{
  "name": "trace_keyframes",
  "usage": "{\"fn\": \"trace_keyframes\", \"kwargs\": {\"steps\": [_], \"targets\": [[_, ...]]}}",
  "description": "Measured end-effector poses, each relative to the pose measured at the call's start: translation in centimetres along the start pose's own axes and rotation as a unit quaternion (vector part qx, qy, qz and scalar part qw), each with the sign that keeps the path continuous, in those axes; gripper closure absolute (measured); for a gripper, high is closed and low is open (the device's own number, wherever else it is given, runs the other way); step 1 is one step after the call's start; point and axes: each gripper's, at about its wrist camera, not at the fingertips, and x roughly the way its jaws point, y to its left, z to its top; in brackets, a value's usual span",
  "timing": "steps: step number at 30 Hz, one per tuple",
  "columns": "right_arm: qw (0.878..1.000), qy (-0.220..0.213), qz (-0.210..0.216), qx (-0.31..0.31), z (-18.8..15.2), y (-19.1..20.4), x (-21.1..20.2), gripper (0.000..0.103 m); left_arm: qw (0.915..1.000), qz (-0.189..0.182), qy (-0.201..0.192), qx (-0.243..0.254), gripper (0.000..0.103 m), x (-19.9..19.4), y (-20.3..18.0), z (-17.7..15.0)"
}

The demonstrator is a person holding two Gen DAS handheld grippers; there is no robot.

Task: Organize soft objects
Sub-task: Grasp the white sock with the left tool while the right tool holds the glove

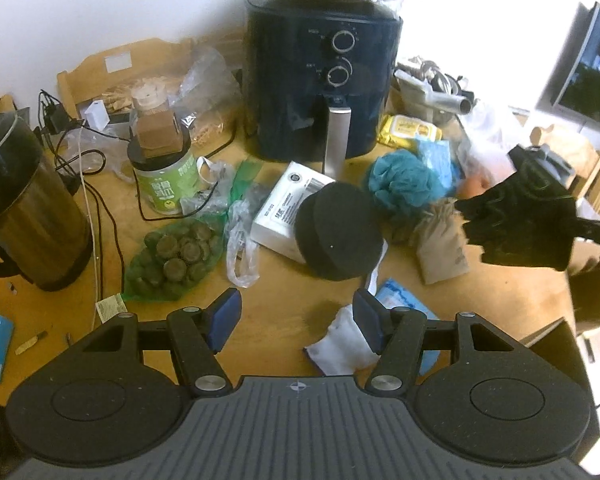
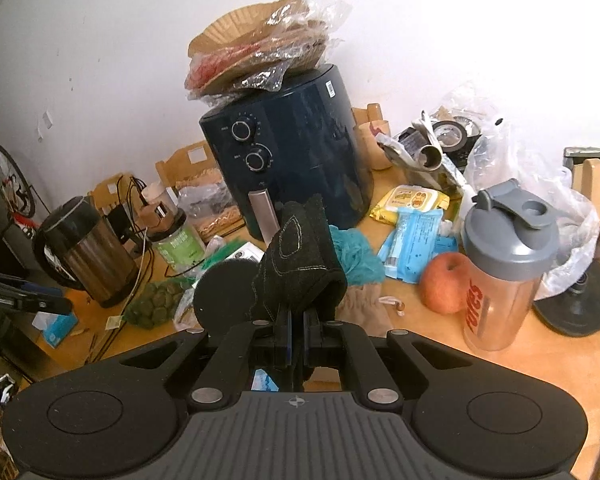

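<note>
My right gripper [image 2: 297, 334] is shut on a black stitched glove [image 2: 296, 268] and holds it up above the table; the glove also shows in the left wrist view [image 1: 516, 224], hanging at the right. My left gripper [image 1: 296, 320] is open and empty, low over the wooden table [image 1: 284, 300]. A white soft pouch [image 1: 340, 344] lies just by its right finger. A black round sponge [image 1: 338, 236], a teal bath pouf [image 1: 404, 184] and a tan cloth bag [image 1: 440, 240] lie beyond it.
A dark blue air fryer [image 1: 320, 88] stands at the back with paper liners on top. A steel kettle [image 1: 24, 208] and a green jar [image 1: 164, 176] are left. A net bag of green pucks [image 1: 172, 260], a white box [image 1: 284, 204], an apple [image 2: 446, 286] and a shaker bottle [image 2: 504, 272] crowd the table.
</note>
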Motion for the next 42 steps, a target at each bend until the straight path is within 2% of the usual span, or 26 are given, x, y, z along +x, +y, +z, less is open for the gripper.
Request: {"fn": "trace_keyframes", "kwargs": {"steps": [10, 17, 22, 28, 34, 37, 39, 42], "targets": [[1.000, -0.008, -0.015, 0.015, -1.1, -0.5, -2.3, 0.095, 0.9984, -0.005, 0.056, 0.004, 0.042, 4.7, -0.1, -0.2], [0.999, -0.002, -0.023, 0.026, -1.9, -0.6, -2.3, 0.095, 0.9944, -0.037, 0.099, 0.009, 0.042, 7.7, -0.6, -0.3], [0.999, 0.001, -0.026, 0.029, -1.9, -0.4, -2.0, 0.095, 0.9878, -0.074, 0.136, -0.014, 0.042, 10.1, -0.4, 0.2], [0.999, 0.000, -0.028, 0.034, -1.8, -0.3, -2.1, 0.095, 0.9682, -0.129, 0.206, -0.060, 0.042, 14.1, -0.2, 0.5], [0.999, -0.001, -0.034, 0.036, -2.0, -0.2, -2.5, 0.095, 0.9400, -0.160, 0.276, -0.121, 0.043, 18.1, -0.2, -0.1], [0.999, -0.001, -0.036, 0.039, -2.3, -0.1, -3.0, 0.095, 0.9259, -0.161, 0.311, -0.142, 0.043, 20.3, -0.4, -0.6], [0.998, -0.002, -0.038, 0.039, -2.4, -0.1, -3.3, 0.095, 0.9225, -0.143, 0.325, -0.150, 0.043, 21.3, -0.5, -0.8], [0.998, -0.004, -0.042, 0.042, -2.7, -0.2, -3.8, 0.095, 0.9101, -0.121, 0.361, -0.163, 0.043, 22.7, -0.4, -1.0]]}}
